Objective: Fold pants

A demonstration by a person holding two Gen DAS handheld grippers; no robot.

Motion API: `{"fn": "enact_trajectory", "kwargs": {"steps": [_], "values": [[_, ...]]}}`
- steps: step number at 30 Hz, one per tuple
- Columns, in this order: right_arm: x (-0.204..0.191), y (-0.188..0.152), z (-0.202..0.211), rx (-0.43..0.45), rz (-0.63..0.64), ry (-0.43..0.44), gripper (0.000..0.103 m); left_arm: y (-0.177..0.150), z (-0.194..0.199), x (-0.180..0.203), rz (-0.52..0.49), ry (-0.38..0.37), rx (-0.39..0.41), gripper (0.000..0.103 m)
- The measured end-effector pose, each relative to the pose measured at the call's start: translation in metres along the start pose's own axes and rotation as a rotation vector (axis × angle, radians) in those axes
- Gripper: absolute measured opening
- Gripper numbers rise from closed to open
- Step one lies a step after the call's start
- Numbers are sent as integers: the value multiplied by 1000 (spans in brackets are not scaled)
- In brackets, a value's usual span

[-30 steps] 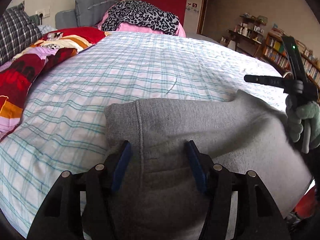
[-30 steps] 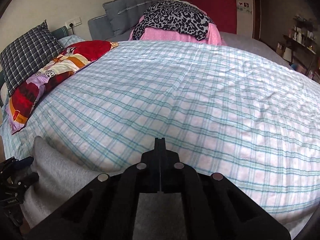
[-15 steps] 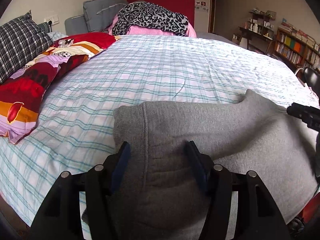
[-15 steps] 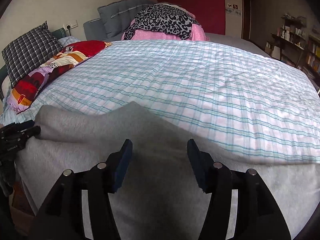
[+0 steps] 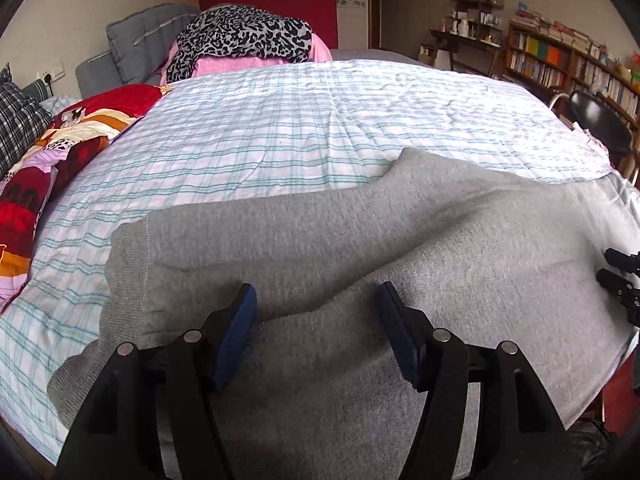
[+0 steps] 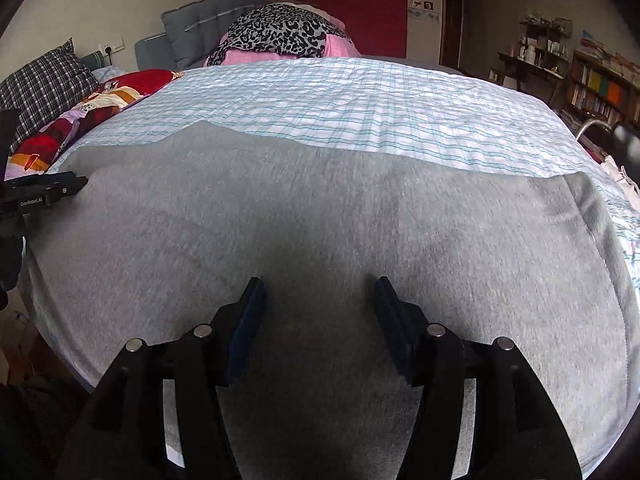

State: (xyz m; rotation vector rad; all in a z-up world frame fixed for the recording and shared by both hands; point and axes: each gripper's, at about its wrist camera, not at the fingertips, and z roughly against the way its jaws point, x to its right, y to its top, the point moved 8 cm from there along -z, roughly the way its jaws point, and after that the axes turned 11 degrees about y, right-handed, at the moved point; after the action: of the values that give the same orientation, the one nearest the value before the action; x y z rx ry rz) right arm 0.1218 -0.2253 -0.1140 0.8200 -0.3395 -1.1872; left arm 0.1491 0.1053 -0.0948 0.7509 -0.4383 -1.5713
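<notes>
pants [image 5: 360,240] near edge cropped, bookshelf [image 5: 560,56] blurred

I see the pants [image 5: 360,248] lying flat across the near edge of the bed [image 5: 320,128]. Pillows [image 6: 44,84] lie at my far left, a heap of bedding [image 5: 244,36] behind, and bookshelves [image 5: 560,60] at right.

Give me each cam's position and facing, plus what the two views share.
Left wrist: on the left gripper, over the near bed edge, facing the headboard; fingers open above the gray pants; right gripper's tip at right.
Right wrist: on the right gripper, same facing, fingers open above the pants; left gripper's tip at left.
Shared: pants, checked sheet, leopard-print pile, bookshelves.
</notes>
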Motion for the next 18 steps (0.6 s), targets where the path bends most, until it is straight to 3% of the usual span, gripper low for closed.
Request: {"fn": "enact_trajectory", "kwargs": {"steps": [4, 8, 14, 18], "values": [[0, -9, 11, 40, -11, -2, 59, 0, 0, 4, -7, 38, 2, 64], [1, -14, 21, 74, -48, 22, 59, 8, 12, 18, -20, 18, 31, 64], [8, -28, 59, 166, -154, 63, 59, 17, 38, 82, -128, -91, 98, 65], [36, -45, 95, 235, -281, 40, 59, 20, 49, 137, -211, -187, 121, 65]]}}
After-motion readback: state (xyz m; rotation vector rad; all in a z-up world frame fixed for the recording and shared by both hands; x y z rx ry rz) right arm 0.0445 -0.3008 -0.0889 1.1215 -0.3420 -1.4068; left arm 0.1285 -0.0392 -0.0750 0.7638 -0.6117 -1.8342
